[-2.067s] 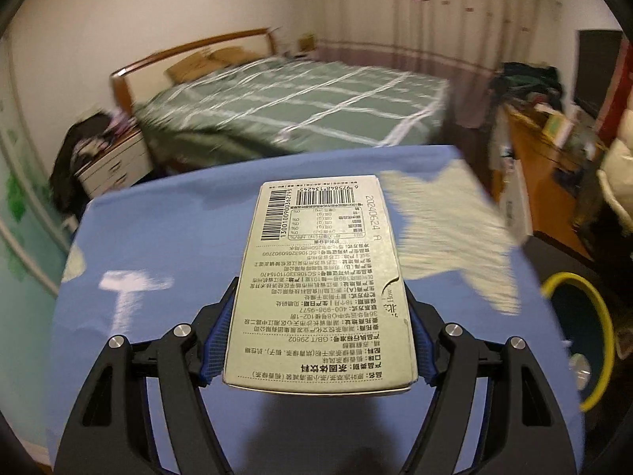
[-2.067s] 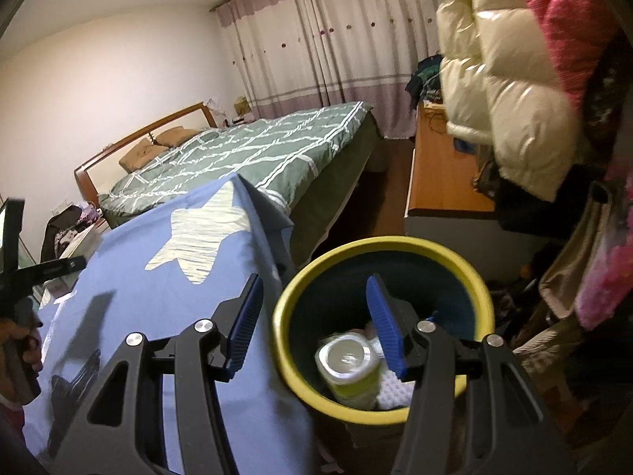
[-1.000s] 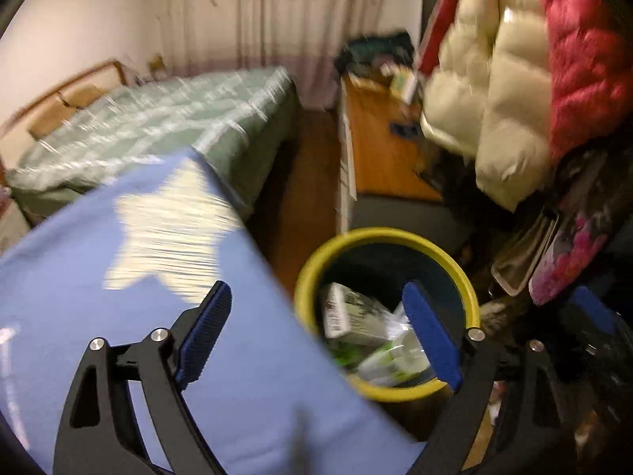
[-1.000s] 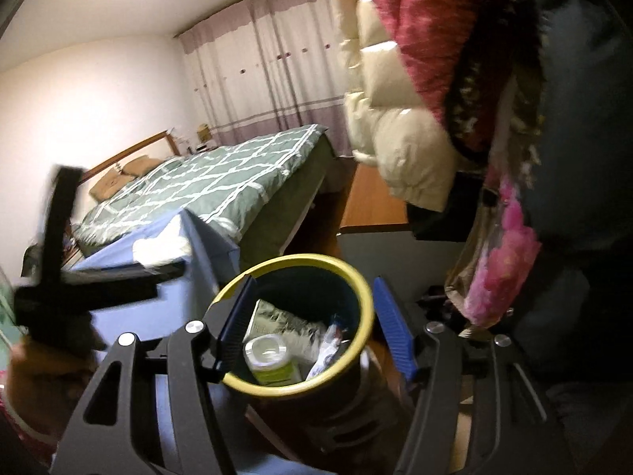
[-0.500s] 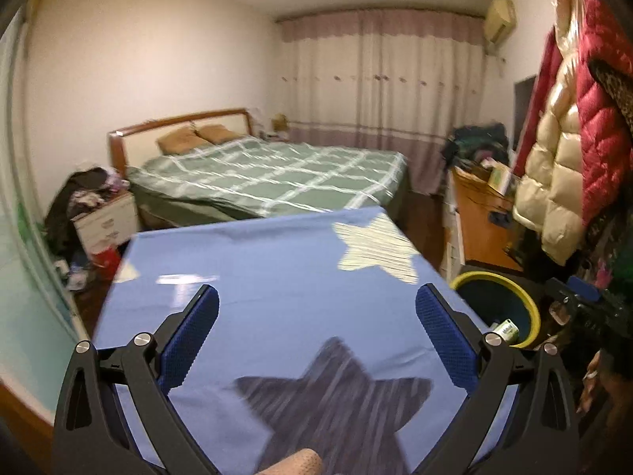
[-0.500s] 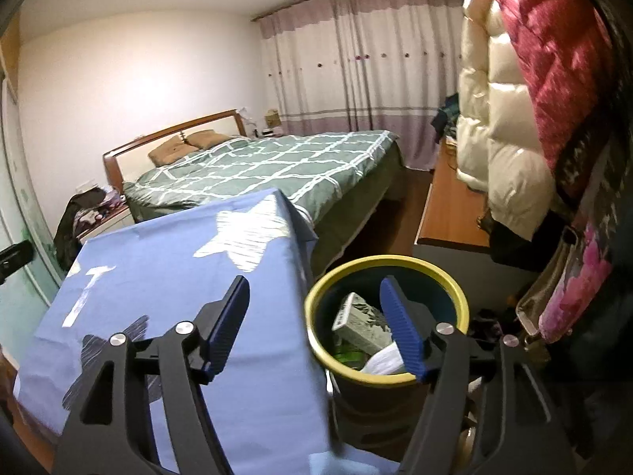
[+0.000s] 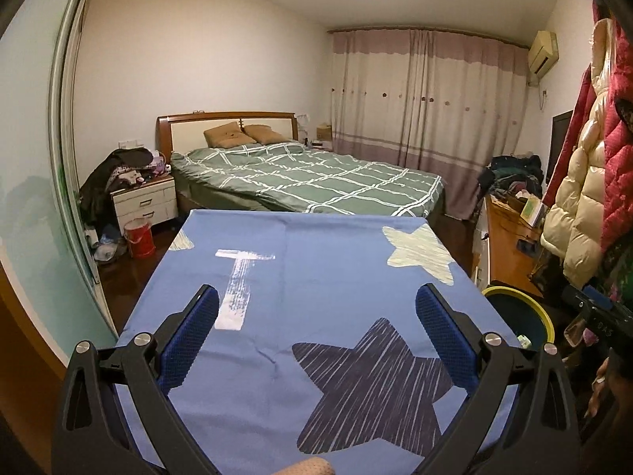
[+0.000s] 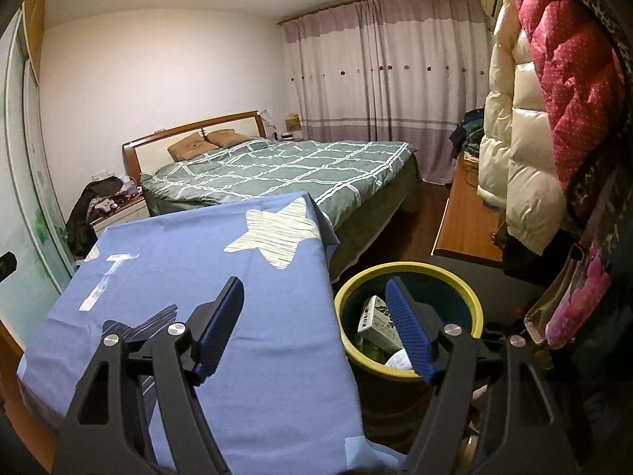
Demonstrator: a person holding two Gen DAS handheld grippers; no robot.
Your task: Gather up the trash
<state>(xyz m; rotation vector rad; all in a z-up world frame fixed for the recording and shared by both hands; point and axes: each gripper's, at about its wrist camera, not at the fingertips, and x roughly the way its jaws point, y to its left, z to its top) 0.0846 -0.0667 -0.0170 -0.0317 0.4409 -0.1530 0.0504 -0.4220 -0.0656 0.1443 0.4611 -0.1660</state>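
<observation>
Left gripper (image 7: 316, 324): jaws spread wide over the blue star-print cloth (image 7: 316, 269), nothing between the blue pads; they have just been opening. A dark star (image 7: 372, 384) on the cloth lies under the right-hand pad.

Right gripper (image 8: 316, 328): jaws apart and empty, just been opening. Left pad hangs over the cloth's edge, right pad over the mouth of the yellow-rimmed bin (image 8: 411, 273).

Bin stands on the floor just beside the cloth-covered table, right of it. Trash is inside: a printed carton (image 8: 374, 322) leaning on its side, a white crumpled scrap (image 8: 397, 360) near the front rim, something green beneath, too dim to name.

Table top bare of trash in both views.

Beyond: wooden desk (image 8: 467, 221) right, puffer coats (image 8: 510, 158) hanging above it. Bed with green checked quilt (image 7: 316, 178) behind the table; curtains (image 7: 427, 99) on the far wall.
</observation>
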